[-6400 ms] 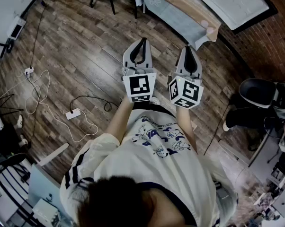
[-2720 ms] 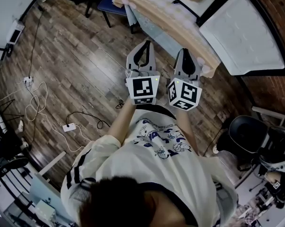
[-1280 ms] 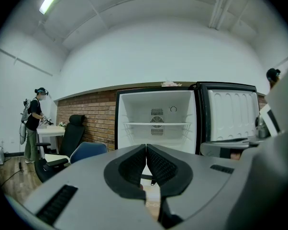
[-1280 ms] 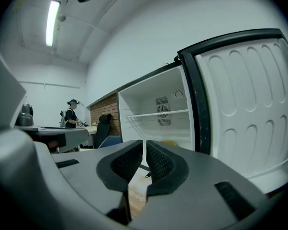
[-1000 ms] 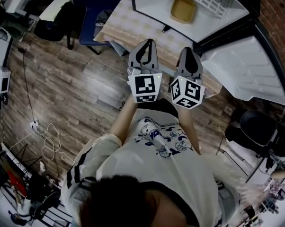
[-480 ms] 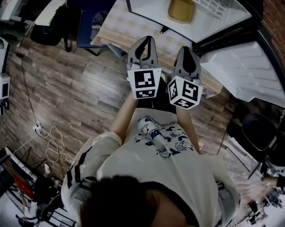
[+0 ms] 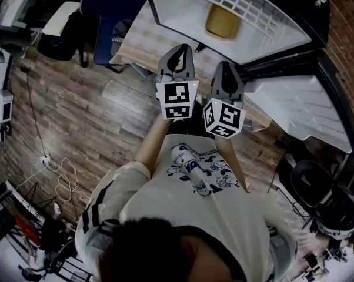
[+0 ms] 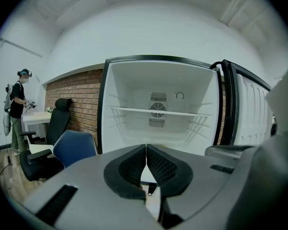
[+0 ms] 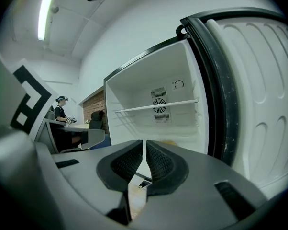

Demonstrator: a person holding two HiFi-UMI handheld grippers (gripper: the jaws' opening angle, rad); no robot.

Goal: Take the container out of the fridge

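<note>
A yellow container (image 7: 222, 21) sits on the white floor of the open fridge (image 7: 271, 22) at the top of the head view. Only a sliver of the container (image 9: 170, 142) shows in the right gripper view, above the jaws. My left gripper (image 7: 177, 56) and right gripper (image 7: 225, 69) are held side by side in front of the person's chest, pointing at the fridge and still short of it. Both are shut with nothing between the jaws, as the left gripper (image 8: 146, 148) and right gripper (image 9: 144, 143) show in their own views. A wire shelf (image 8: 158, 111) crosses the fridge higher up.
The fridge door (image 7: 300, 107) stands open on the right. A table with a checked cloth (image 7: 143, 40) lies under the grippers, in front of the fridge. A blue chair (image 8: 74, 147) stands to the left. Another person (image 8: 17, 107) stands far off at the left.
The view has swung from bare wooden floor to the open fridge, and the yellow container has come into sight and drawn nearer. Both grippers stay shut, side by side.
</note>
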